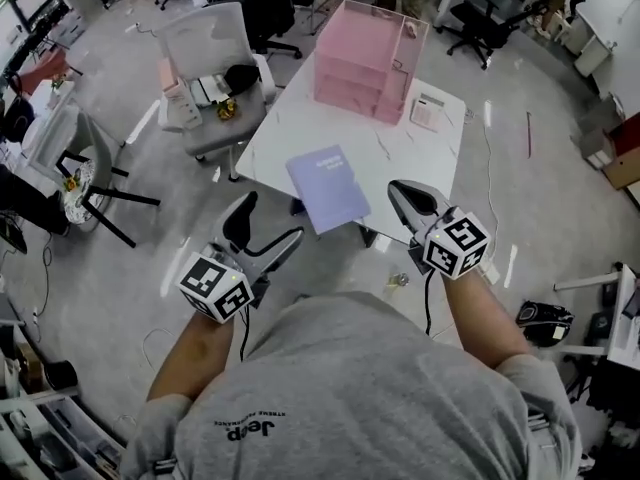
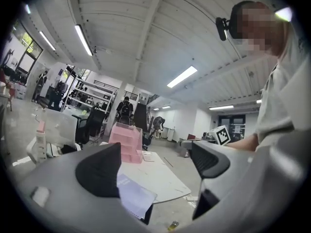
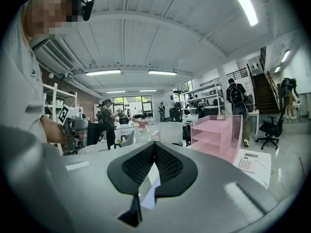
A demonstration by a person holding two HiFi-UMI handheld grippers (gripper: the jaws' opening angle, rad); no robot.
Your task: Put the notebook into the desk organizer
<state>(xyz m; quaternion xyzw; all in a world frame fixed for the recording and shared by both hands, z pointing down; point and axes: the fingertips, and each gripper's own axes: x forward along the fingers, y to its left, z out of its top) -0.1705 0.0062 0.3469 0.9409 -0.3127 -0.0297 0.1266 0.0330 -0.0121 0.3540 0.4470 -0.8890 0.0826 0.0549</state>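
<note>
— Left gripper (image 1: pixel 262 230), condition?
— Jaws stand wide apart with nothing between them. It is held low, by the near edge of the tabletop (image 1: pixel 400 158), to the left of the notebook (image 1: pixel 328 186).
— Right gripper (image 1: pixel 403 196)?
— Jaws are closed together, pad against pad, gripping nothing. It sits by the same near edge, just right of the notebook.
— Position of the notebook?
— Lavender cover, lying flat at the near edge of the white tabletop. One corner overhangs that edge. It lies between the two grippers and neither touches it.
— Desk organizer (image 1: pixel 365 63)?
— Pink and translucent, tiered, standing upright at the far end of the tabletop. It is well apart from the notebook.
— Other items noted?
— A white calculator (image 1: pixel 428 111) lies flat just beside the organizer, on its right. Left of the tabletop stands a white office chair (image 1: pixel 205 43) with small items on its seat. Further chairs and desks stand on the grey floor (image 1: pixel 540 218) beyond.
</note>
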